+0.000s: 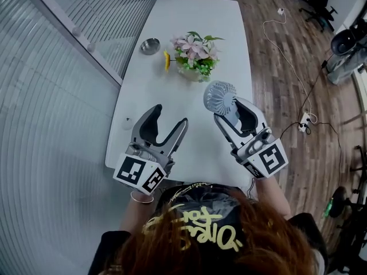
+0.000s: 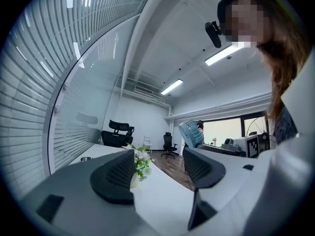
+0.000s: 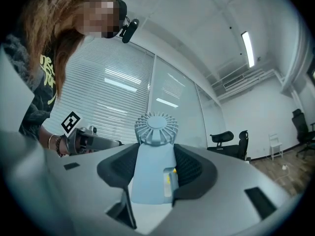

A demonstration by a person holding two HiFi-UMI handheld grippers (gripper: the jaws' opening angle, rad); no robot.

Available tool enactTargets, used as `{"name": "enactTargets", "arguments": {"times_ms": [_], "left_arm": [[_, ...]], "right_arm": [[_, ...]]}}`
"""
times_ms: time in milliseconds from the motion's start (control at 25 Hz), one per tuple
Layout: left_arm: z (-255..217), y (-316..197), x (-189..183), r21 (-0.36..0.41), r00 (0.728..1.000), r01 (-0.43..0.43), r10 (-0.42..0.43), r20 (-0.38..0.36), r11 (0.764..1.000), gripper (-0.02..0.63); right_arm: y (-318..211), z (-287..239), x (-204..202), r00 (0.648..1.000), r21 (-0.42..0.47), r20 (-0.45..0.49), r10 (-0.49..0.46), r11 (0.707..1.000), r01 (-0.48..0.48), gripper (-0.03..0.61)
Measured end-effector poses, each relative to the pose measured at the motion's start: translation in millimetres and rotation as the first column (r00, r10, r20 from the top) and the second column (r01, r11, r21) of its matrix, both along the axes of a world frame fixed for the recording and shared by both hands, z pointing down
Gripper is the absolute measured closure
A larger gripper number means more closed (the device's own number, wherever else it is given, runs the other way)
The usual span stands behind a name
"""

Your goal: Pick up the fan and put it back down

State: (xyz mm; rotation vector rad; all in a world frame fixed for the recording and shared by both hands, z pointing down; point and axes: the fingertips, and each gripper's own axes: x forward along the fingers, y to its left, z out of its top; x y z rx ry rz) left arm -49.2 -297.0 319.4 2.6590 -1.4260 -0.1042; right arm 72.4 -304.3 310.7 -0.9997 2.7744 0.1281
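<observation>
Plenty of room on the near half of the worktop point(image 1: 189, 148), it's bare from the near edge up to the flowers point(image 1: 196, 53). The flowers sit mid-worktop, toward the right edge, with a yellow thing point(image 1: 167, 60) just beside them on the left and a bowl point(image 1: 150, 46) past that, nearer the left edge. The far end is bare too.

The left edge is tight because a glass wall point(image 1: 69, 56) runs right along it. The right edge is open to the floor point(image 1: 287, 85), with only a cable point(image 1: 289, 62) down there.

The left tongs point(image 1: 169, 114) are spread with nothing between them. The right tongs point(image 1: 227, 109) clamp the fan point(image 1: 219, 97), whose head is near the flowers but not touching.
</observation>
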Motion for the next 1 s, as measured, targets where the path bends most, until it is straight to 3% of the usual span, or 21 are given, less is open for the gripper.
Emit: {"name": "enactTargets", "arguments": {"times_ms": [720,1000], "left_arm": [[7,-2,-6,-0.005,1.000,0.018,-0.018,0.020,1.000,0.314],[6,-4,-20,-0.011,0.999,0.043,-0.043,-0.009,0.999,0.314]], "right_arm": [[-8,-2,-7,1.000,0.001,0.000,-0.011,1.000,0.011,0.360],[-15,-2,-23,0.999,0.005,-0.028,-0.043,0.999,0.043,0.360]]}}
